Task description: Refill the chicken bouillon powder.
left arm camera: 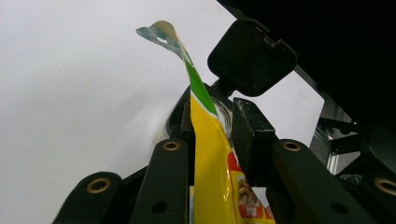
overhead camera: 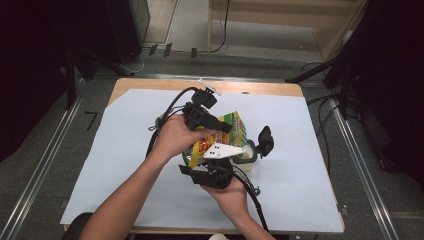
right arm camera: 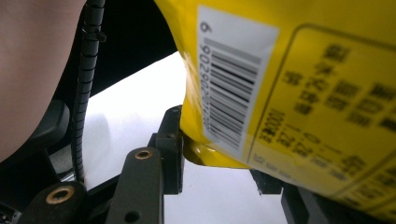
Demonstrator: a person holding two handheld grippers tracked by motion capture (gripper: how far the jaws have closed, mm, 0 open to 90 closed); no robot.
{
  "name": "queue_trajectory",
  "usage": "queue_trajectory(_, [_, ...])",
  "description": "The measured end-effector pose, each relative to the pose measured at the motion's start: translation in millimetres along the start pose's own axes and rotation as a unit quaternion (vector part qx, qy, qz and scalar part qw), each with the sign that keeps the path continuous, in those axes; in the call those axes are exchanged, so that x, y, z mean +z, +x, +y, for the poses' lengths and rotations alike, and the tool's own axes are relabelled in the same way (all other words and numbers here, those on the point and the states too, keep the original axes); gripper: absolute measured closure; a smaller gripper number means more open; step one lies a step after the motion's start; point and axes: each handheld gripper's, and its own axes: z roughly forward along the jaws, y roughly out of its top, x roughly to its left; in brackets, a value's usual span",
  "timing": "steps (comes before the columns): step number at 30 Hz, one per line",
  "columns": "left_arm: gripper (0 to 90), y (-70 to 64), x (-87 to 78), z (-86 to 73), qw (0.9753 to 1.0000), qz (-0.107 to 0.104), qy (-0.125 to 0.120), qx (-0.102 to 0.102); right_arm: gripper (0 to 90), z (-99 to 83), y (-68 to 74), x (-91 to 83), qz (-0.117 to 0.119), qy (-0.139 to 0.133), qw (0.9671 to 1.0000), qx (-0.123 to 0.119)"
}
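Packet (overhead camera: 231, 131) of yellow snack food, green at its top edge, hangs in the air above the middle of the table between the two grippers; its long axis runs from the near left, where the right gripper has it, up and away toward the far right. In the left gripper view the left gripper (left arm camera: 212, 135) has its jaws shut on the packet's upper part, the film pinched flat between them and the torn green tip (left arm camera: 161, 32) curling free above; in the right gripper view the right gripper (right arm camera: 219, 161) has its jaws closed against the lower corner, beside the white barcode label (right arm camera: 233, 79), though how firm that hold is I cannot tell, since the far jaw is mostly hidden behind the packet.

Just beyond and below the packet stands a clear glass jar (overhead camera: 246, 151) with its black hinged lid (overhead camera: 264, 139) swung open; from the left gripper's side the jar mouth sits directly behind the packet's top. That is the relation the next move likely turns on; the opened tip lies nearest the jar and the left hand (overhead camera: 175, 134) is closer to it, so tipping should come from raising the right hand's (overhead camera: 231, 192) end. White paper (overhead camera: 310, 190) covers the table (overhead camera: 150, 85) beneath.
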Motion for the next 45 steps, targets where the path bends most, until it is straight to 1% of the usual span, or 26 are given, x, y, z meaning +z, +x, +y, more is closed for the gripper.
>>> queue_trajectory(4, [75.5, 3.4, 0.9, 3.2, 0.9999, -0.007, 0.009, -0.009, 62.4, 2.2, -0.9, 0.2, -0.001, 0.0, 1.0, 0.0])
queue_trajectory(8, [75.1, 4.9, 0.7, 6.7, 0.9996, -0.008, 0.025, -0.01, 62.6, 3.8, -2.0, 0.2, 0.001, 0.001, 1.0, 0.001])
queue_trajectory(11, [75.2, 7.5, -2.5, 9.0, 0.9995, -0.02, 0.019, -0.015, 62.8, 8.3, -1.5, -0.7, -0.003, 0.0, 1.0, -0.004])
queue_trajectory(13, [75.2, 8.2, -1.0, 8.8, 0.9993, -0.024, 0.022, -0.018, 62.9, 9.3, -1.3, -1.4, -0.004, 0.001, 1.0, -0.006])
queue_trajectory(14, [75.2, 8.3, 0.5, 8.4, 0.9993, -0.021, 0.025, -0.016, 63.0, 8.8, -1.4, -1.4, -0.005, 0.003, 1.0, -0.003])
queue_trajectory(16, [75.2, 8.1, 2.7, 7.5, 0.9993, -0.012, 0.03, -0.017, 63.2, 6.7, -2.6, -0.1, 0.005, 0.002, 0.9999, 0.01])
queue_trajectory(19, [74.4, 8.0, 2.4, 6.9, 0.9993, -0.017, 0.028, -0.019, 64.4, 5.0, -4.9, 1.3, 0.02, -0.002, 0.9995, 0.024])
queue_trajectory(21, [73.0, 7.5, 2.7, 7.4, 0.999, -0.023, 0.032, -0.021, 64.3, 4.4, -4.3, 1.2, 0.017, -0.003, 0.9996, 0.021])
queue_trajectory(23, [71.7, 6.0, 2.7, 7.3, 0.999, -0.022, 0.035, -0.017, 64.3, 3.9, -3.5, 0.9, 0.015, -0.007, 0.9996, 0.021])
queue_trajectory(25, [71.8, 3.2, 1.3, 6.0, 0.9992, -0.015, 0.036, -0.01, 64.3, 3.5, -2.6, 1.3, 0.011, -0.008, 0.9997, 0.018])
queue_trajectory(28, [72.7, -0.7, -2.3, 3.6, 0.9995, -0.007, 0.032, -0.004, 64.3, 3.1, 0.1, 1.4, 0.008, -0.009, 0.9999, 0.01])
queue_trajectory(31, [73.7, -2.1, -4.6, 2.8, 0.9997, -0.002, 0.026, -0.005, 64.2, 3.5, 2.4, 1.8, 0.01, -0.012, 0.9999, 0.004])
queue_trajectory(36, [74.3, -5.9, -4.1, 3.2, 0.9998, 0.011, 0.018, 0.0, 63.3, 3.5, 2.7, 1.0, 0.009, -0.014, 0.9999, 0.003])
queue_trajectory(38, [74.5, -6.8, -3.7, 3.4, 0.9998, 0.015, 0.016, 0.002, 61.9, 3.4, 2.9, 1.1, 0.004, -0.013, 0.9999, -0.001])
queue_trajectory(40, [74.5, -6.6, -3.3, 3.5, 0.9997, 0.015, 0.016, 0.001, 61.0, 3.2, 3.6, 1.2, 0.002, -0.011, 0.9999, -0.006])
queue_trajectory(43, [74.6, -6.3, -3.0, 3.6, 0.9997, 0.013, 0.019, 0.0, 63.8, 2.6, 5.2, 1.1, -0.01, -0.007, 0.9997, -0.023])
queue_trajectory(45, [74.6, -6.5, -2.7, 3.6, 0.9998, 0.013, 0.018, 0.0, 64.1, 2.6, 5.5, 0.8, -0.011, -0.006, 0.9996, -0.026])
